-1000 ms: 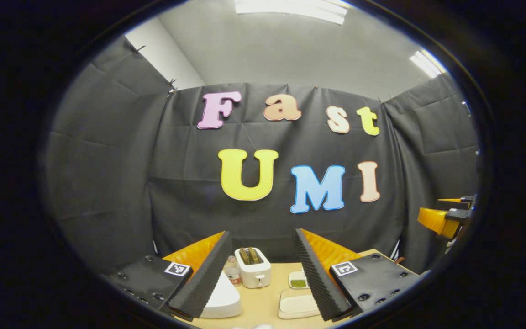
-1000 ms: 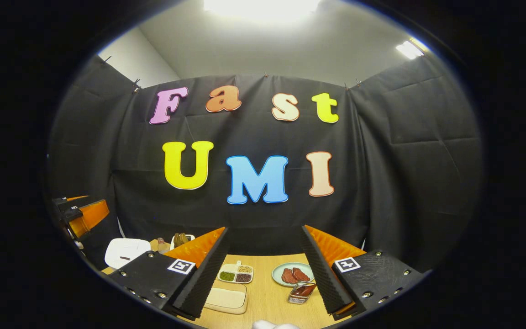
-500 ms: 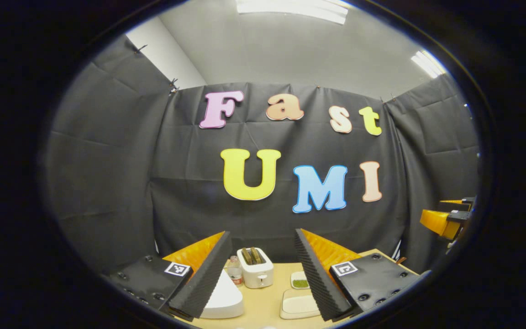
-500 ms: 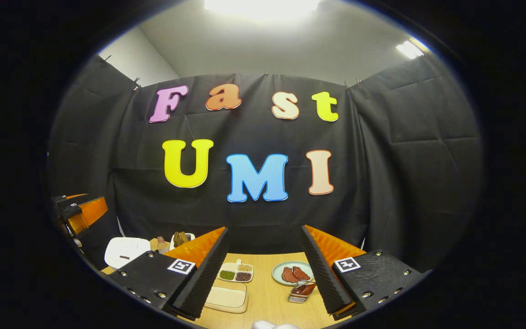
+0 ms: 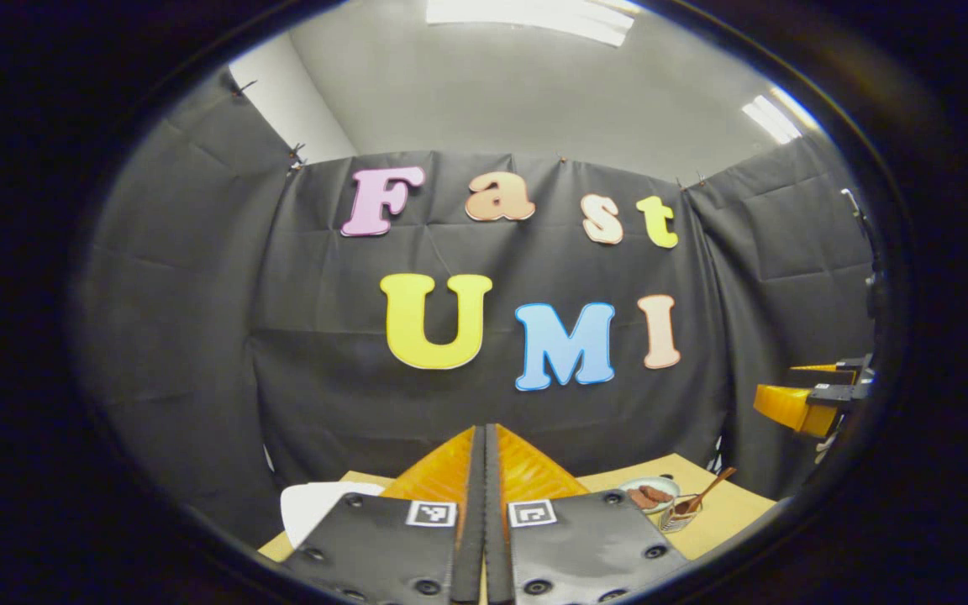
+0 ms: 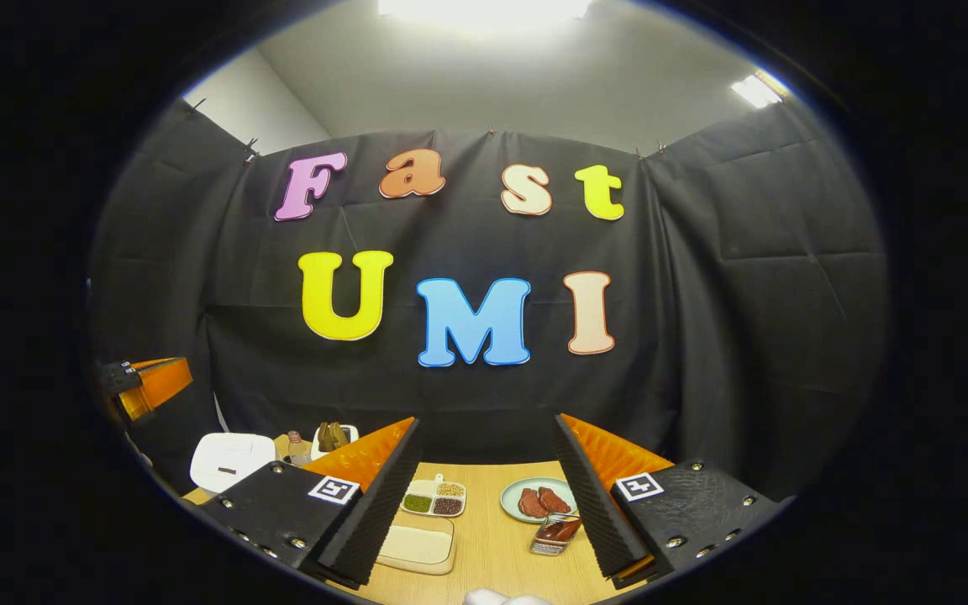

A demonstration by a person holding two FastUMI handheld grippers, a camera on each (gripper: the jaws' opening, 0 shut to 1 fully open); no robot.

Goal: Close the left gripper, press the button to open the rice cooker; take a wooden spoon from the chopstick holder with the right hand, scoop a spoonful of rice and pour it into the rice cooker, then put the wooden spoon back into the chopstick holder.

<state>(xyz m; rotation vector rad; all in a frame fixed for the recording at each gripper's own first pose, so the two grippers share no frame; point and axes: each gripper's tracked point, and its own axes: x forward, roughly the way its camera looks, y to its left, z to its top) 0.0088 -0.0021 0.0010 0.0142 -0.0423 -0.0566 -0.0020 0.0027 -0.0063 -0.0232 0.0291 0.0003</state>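
In the left gripper view my left gripper is shut, its two fingers pressed together with nothing between them, held up above the table. The white rice cooker peeks out to its lower left, lid down. At the right, a wooden spoon leans out of the small chopstick holder. In the right gripper view my right gripper is open and empty above the table. The chopstick holder sits by its right finger. The rice cooker lies far left, below the left gripper.
On the wooden table are a divided dish of grains, a pale tray, and a plate of meat. A toaster and a small bottle stand behind the rice cooker. The right gripper shows at the far right.
My left gripper has gone from open to shut and its view has swung to the right, bringing the plate and spoon into sight. The right gripper has barely moved.
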